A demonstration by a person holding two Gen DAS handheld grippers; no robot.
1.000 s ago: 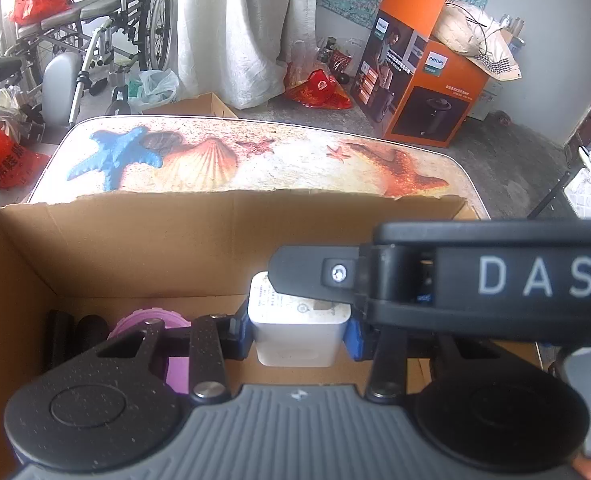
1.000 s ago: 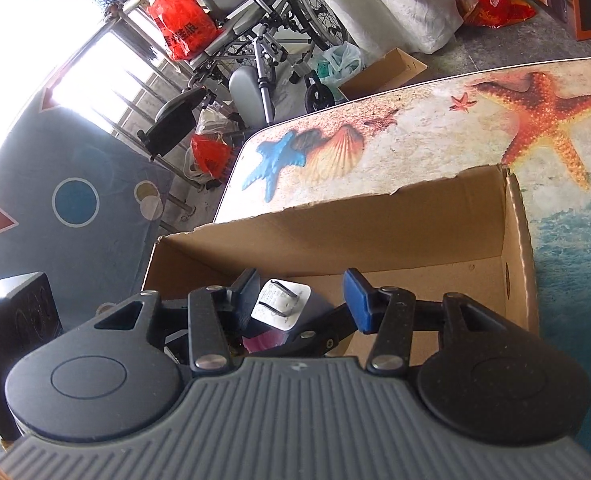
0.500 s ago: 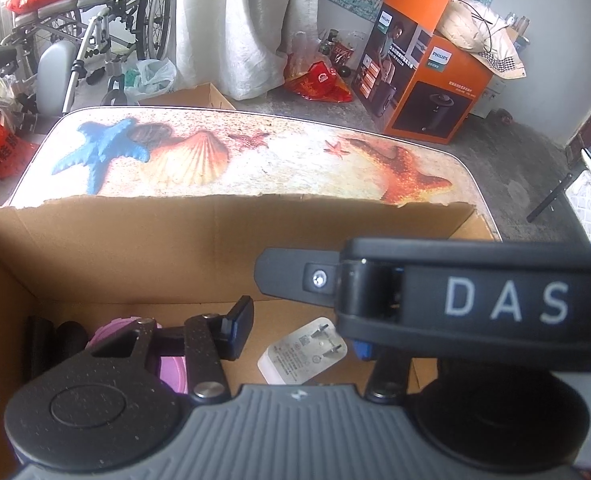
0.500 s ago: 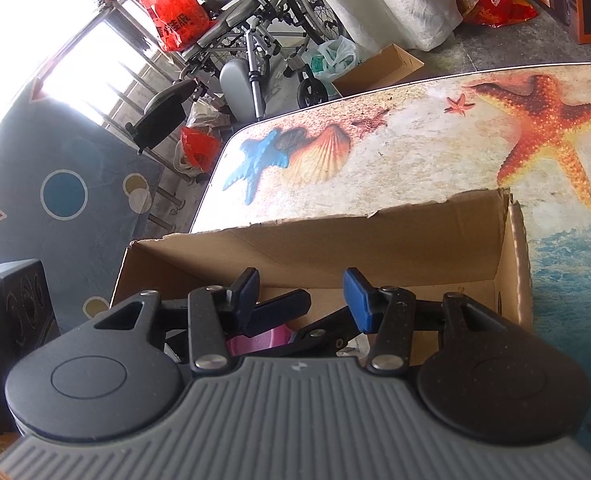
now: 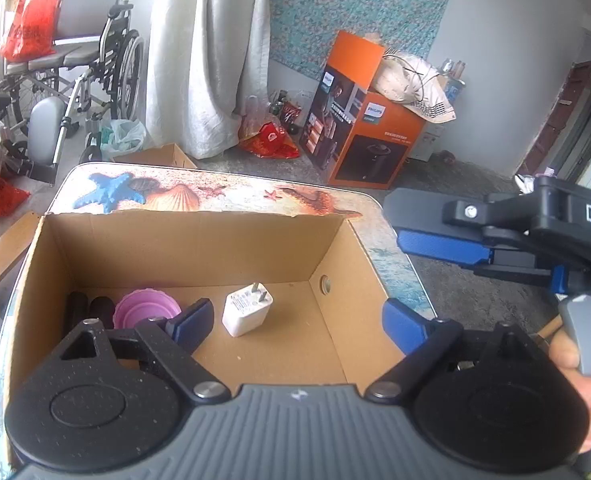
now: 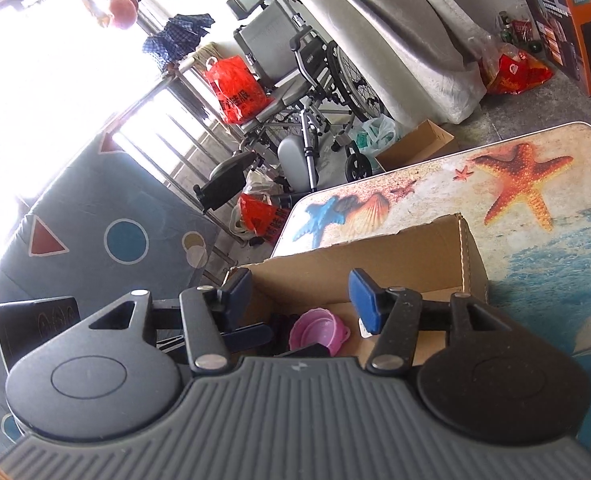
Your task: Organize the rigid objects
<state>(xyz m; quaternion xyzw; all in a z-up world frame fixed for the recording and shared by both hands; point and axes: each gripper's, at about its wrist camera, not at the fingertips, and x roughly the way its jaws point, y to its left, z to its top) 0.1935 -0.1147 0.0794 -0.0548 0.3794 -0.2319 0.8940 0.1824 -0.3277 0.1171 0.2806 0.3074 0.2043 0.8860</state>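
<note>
A white plug adapter (image 5: pixel 247 309) lies loose on the floor of an open cardboard box (image 5: pixel 199 248), prongs up. A pink collapsible cup (image 5: pixel 145 312) and two dark cylinders (image 5: pixel 89 310) lie at the box's left end. My left gripper (image 5: pixel 297 320) is open and empty above the box's near side. My right gripper (image 6: pixel 299 294) is open and empty, above the box's near left corner; the cup (image 6: pixel 319 334) shows between its fingers. The right gripper also shows in the left wrist view (image 5: pixel 447 236), right of the box.
The box sits on a table with a beach print (image 6: pixel 535 208). Beyond are a wheelchair (image 5: pixel 75 68), a white curtain (image 5: pixel 207 56), an orange carton (image 5: pixel 359 120), red bags and a small cardboard box (image 5: pixel 159 158) on the floor.
My left gripper opened and let the white adapter drop into the box, then lifted back. My right gripper drew away to the right and upward.
</note>
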